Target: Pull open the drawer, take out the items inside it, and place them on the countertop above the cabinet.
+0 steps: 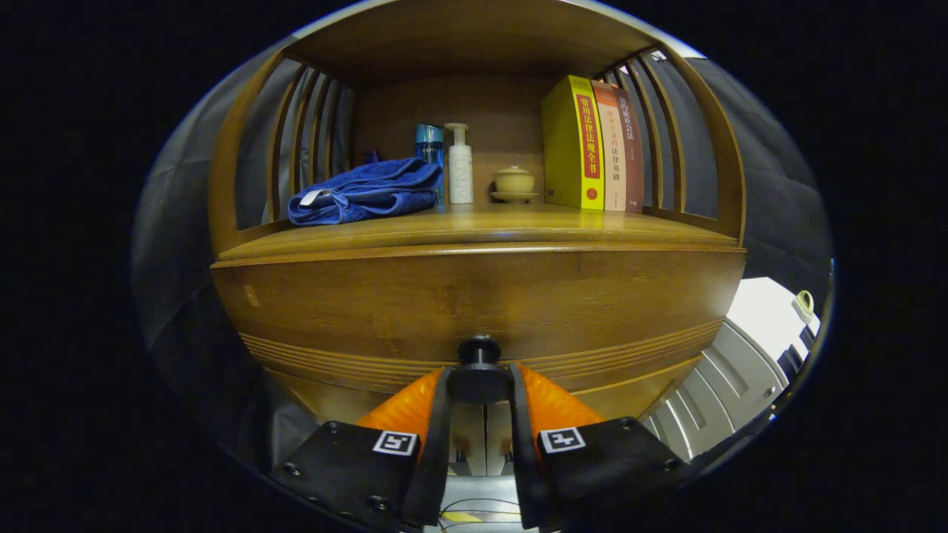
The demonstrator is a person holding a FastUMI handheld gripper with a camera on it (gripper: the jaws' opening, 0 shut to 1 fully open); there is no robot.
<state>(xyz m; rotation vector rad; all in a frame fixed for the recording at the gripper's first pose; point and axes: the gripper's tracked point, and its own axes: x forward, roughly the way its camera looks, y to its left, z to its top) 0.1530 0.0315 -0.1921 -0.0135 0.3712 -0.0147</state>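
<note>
- At the front of the brown wooden cabinet, the gripper (480, 389) has its two fingers (438, 414) clamped on the round black knob (480, 377) of the wide wooden drawer (474, 303), one finger pressing on each side of the knob.
- The drawer front sits flush under the bench (474, 226), so the drawer is closed and its contents are hidden.
- On the bench, a folded blue terry towel (366, 192) lies toward the left, near the slatted side rail.
- Just right of the towel stand a blue cylindrical bottle (429, 148) and a white pump bottle (460, 166), close together and upright.
- A small cream lidded cup on a saucer (514, 183) sits between the pump bottle and the books.
- A thick yellow book (574, 144) and two thinner books (621, 148) stand upright, spines outward, against the right slatted rail.
- Pale grey panelled flooring (729, 385) shows beyond the cabinet's lower right corner.
</note>
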